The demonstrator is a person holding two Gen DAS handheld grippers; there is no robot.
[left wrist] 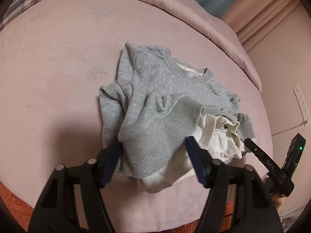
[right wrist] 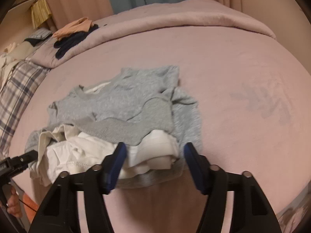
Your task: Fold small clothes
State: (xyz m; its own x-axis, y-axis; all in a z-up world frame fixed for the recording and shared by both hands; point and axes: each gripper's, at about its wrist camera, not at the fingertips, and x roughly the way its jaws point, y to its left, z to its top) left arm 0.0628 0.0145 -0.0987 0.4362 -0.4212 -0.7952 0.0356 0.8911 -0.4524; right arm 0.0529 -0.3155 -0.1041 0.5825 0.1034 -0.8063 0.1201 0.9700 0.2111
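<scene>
Two grippers, both with jaws spread wide and nothing pinched yet. Left gripper (left wrist: 153, 145) sits right at the near hem of the sweatshirt (left wrist: 165, 89), its fingers straddling the ribbed band (left wrist: 147, 151). Right gripper (right wrist: 153, 151) hangs over the other near corner, where the white lining (right wrist: 151, 149) spills out from under the grey.

The sweatshirt lies bunched in the middle of the pink bed (left wrist: 58, 68), collar (left wrist: 192, 73) facing away, one sleeve flopped across the chest and the hem rumpled up.

Handling-wise I'd guess it's light, soft and totally floppy, so it'll sag and drag wherever it isn't held. The fleece looks grippy, not slick. The ribbed hem is the thickest, firmest bit, so that's where I'd pinch, one corner each side, making sure to catch both the grey layer and the white one or the lining will slide out.

Further back there's the rolled duvet (right wrist: 175, 25), some dark clothes (right wrist: 72, 42) and a plaid pillow (right wrist: 15, 89).
</scene>
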